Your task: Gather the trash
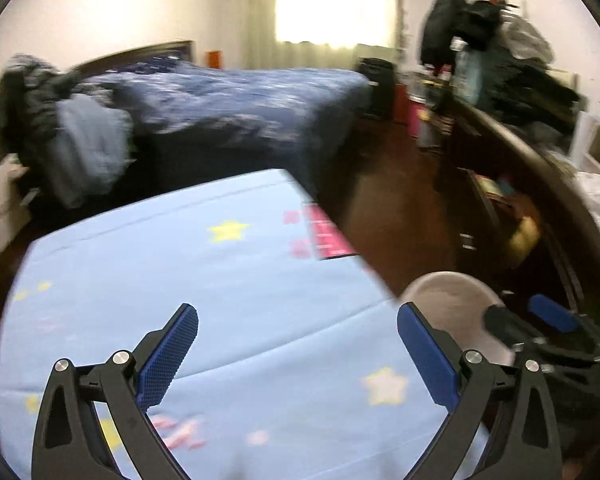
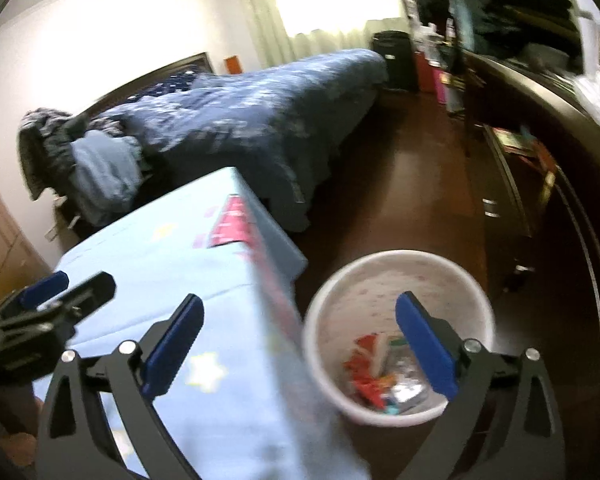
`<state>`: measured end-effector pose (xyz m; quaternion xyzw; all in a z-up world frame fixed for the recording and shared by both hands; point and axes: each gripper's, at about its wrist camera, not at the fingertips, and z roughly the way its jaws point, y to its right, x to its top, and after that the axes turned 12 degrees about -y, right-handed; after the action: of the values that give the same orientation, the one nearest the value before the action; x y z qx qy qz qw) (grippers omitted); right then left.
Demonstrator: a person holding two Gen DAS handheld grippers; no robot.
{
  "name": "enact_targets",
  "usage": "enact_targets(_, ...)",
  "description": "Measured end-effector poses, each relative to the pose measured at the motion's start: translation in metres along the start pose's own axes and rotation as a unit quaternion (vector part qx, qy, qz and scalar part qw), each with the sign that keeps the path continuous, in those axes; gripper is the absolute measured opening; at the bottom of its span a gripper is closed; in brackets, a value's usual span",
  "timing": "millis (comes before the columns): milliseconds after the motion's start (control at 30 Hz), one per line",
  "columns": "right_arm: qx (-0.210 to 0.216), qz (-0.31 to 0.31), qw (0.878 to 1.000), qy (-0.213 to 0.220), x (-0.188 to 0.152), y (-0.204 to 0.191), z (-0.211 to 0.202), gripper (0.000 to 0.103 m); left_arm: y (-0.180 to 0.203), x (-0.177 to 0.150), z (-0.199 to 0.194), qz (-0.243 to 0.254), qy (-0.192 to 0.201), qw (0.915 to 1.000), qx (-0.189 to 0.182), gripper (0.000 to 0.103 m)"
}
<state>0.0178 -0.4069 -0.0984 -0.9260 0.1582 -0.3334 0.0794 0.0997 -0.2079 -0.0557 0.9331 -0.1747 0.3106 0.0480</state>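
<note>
Blue-padded fingers of the left gripper (image 1: pixel 298 316) stand spread wide above the tabletop (image 1: pixel 228 300), with nothing between them. This tabletop carries a light blue cloth printed with yellow stars, and a pink printed patch (image 1: pixel 326 234) lies at its far right edge. No loose item is visible on the cloth.

Right gripper (image 2: pixel 300 306) fingers are likewise released and empty. Its left finger hangs over the tabletop's right edge; its right finger (image 2: pixel 424 344) hangs over the bin (image 2: pixel 400 276).

Bin position: on the dark wood floor (image 2: pixel 412 184), just beside the tabletop's right edge. It is a white round container, upright, open at the top. Trash (image 2: pixel 370 374) lies at its bottom: red, orange and silver wrappers in a loose heap.

In the left wrist view, the bin (image 1: pixel 448 300) appears past the right finger, with the right gripper (image 1: pixel 540 322) over it. In the right wrist view, the left gripper (image 2: pixel 66 290) shows at the left edge above the cloth.

Background: a bed (image 2: pixel 268 108) with a dark blue quilt, a bright curtained window (image 1: pixel 334 0), and a dark cabinet (image 2: pixel 540 128) along the right wall. Both views are motion-blurred.
</note>
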Motion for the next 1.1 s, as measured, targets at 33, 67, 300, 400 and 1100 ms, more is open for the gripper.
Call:
enact_targets(33, 0.008, -0.004, 1.0, 0.0, -0.001, -0.012, -0.002, 0.098, -0.008, -0.003, -0.004, -0.006, 0.002, 0.9999, 0.009, 0.099)
enact_targets(67, 0.016, -0.009, 1.0, 0.001, -0.001, -0.021, -0.003, 0.098, -0.02, -0.007, -0.011, -0.015, 0.007, 0.9997, 0.019, 0.099)
enact_targets(300, 0.066, -0.056, 0.996, 0.001, -0.009, -0.097, -0.013, 0.099, -0.083, -0.037, -0.046, -0.077, 0.022, 0.9938, 0.077, 0.099)
enact_targets(400, 0.08, -0.084, 0.993, -0.006, -0.012, -0.128, -0.012, 0.099, -0.105, -0.047, -0.058, -0.102, 0.024, 0.9897, 0.098, 0.099)
enact_targets(1100, 0.08, -0.184, 0.979, -0.027, -0.044, -0.209, -0.001, 0.099, -0.186, -0.092, -0.082, -0.197, 0.036, 0.9706, 0.134, 0.099)
